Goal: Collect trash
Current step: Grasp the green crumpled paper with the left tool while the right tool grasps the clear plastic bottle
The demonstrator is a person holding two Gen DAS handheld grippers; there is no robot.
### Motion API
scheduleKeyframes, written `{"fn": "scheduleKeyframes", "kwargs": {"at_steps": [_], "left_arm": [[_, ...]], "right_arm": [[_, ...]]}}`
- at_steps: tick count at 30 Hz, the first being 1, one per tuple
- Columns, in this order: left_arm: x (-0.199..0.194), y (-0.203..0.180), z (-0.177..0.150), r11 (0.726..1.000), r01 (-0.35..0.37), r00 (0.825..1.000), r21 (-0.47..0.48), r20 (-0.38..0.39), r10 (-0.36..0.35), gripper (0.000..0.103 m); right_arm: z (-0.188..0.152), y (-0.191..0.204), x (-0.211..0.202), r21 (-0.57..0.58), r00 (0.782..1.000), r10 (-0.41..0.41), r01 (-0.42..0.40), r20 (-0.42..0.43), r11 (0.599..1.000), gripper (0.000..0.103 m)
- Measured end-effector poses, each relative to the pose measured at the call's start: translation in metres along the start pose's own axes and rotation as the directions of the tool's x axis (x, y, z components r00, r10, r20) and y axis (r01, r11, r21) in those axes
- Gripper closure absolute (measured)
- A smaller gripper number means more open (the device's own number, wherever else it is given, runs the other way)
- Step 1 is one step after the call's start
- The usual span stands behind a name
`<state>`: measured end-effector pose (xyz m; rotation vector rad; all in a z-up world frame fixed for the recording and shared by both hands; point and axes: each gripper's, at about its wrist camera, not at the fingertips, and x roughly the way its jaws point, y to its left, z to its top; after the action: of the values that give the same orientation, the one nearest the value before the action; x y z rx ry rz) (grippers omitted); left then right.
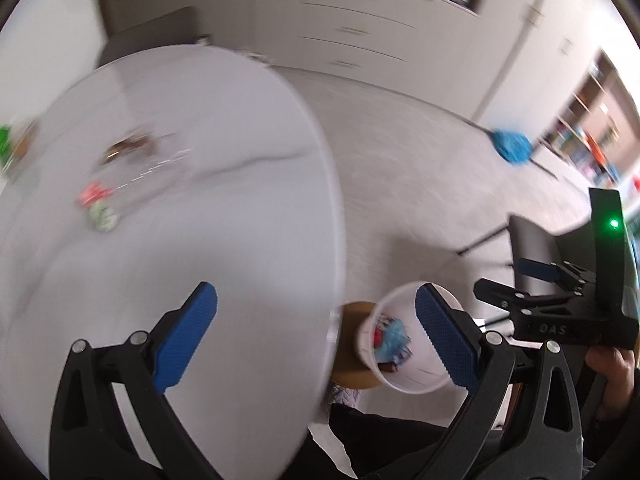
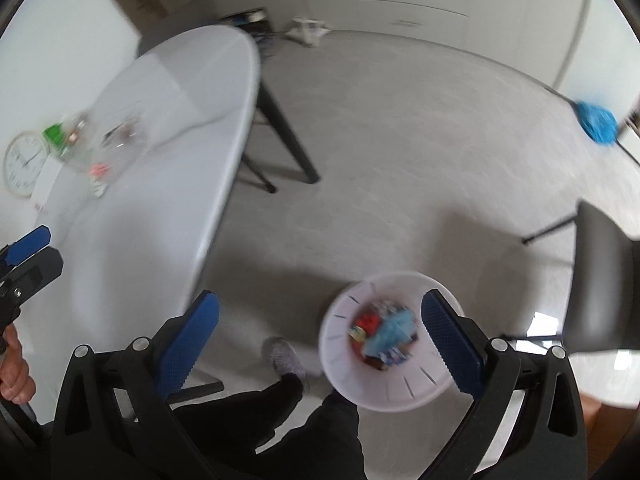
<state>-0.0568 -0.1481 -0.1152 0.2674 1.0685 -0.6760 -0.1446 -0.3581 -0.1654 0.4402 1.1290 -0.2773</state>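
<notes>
One white plastic bin (image 2: 386, 344) holding mixed wrappers – below right gripper (image 2: 320, 344), jaws apart, empty. Left gripper (image 1: 316, 336) apart, empty – over white round table (image 1: 224, 160); blurred scraps (image 1: 98, 204) far side.

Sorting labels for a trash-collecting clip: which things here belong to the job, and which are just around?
Job:
- red wrapper on the table
- green-and-white wrapper
- white bin, already holding trash
- both open grippers: left, right

Just around:
- wall clock
- blue mop
- dark chair
</notes>
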Motion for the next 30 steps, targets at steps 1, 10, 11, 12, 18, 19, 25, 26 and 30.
{"fn": "scheduleKeyframes", "kwargs": {"at_steps": [1,10,11,12,18,19,25,26,30], "left_arm": [[-0.003,0.013,-0.002,0.999,-0.016,1.0,-0.031,0.004,0.016,0.008],[-0.016,0.087,-0.015,0.968,-0.1,0.994,-0.231,0.025,0.108,0.008],[-0.016,0.093,-0.015,0.964,-0.108,0.993,-0.244,0.023,0.117,0.008],[-0.016,0.099,-0.018,0.96,-0.116,0.992,-0.255,0.021,0.125,0.008],[-0.007,0.136,-0.019,0.937,-0.165,0.985,-0.307,0.004,0.175,0.008],[-0.003,0.144,-0.017,0.933,-0.179,0.982,-0.311,0.002,0.189,0.008],[0.029,0.181,0.001,0.925,-0.273,0.96,-0.264,-0.011,0.28,0.009],[0.036,0.186,0.005,0.926,-0.284,0.957,-0.248,-0.016,0.289,0.013],[0.065,0.209,0.019,0.938,-0.275,0.961,-0.211,-0.031,0.275,0.019]], "right_arm": [[0.003,0.009,0.002,-0.021,1.0,0.008,-0.008,-0.003,1.0,0.003],[0.029,0.084,0.016,-0.172,0.997,0.075,-0.079,-0.031,0.982,0.003],[0.032,0.091,0.017,-0.182,0.996,0.081,-0.086,-0.032,0.98,0.003],[0.034,0.098,0.017,-0.193,0.996,0.088,-0.093,-0.033,0.977,0.003],[0.048,0.126,0.021,-0.218,0.992,0.12,-0.126,-0.037,0.968,0.003],[0.051,0.129,0.022,-0.219,0.991,0.124,-0.13,-0.04,0.967,0.003],[0.06,0.139,0.032,-0.227,0.991,0.116,-0.128,-0.064,0.966,0.003],[0.062,0.14,0.034,-0.229,0.991,0.113,-0.126,-0.069,0.965,0.003],[0.07,0.142,0.048,-0.235,0.991,0.084,-0.106,-0.102,0.966,0.003]]}}
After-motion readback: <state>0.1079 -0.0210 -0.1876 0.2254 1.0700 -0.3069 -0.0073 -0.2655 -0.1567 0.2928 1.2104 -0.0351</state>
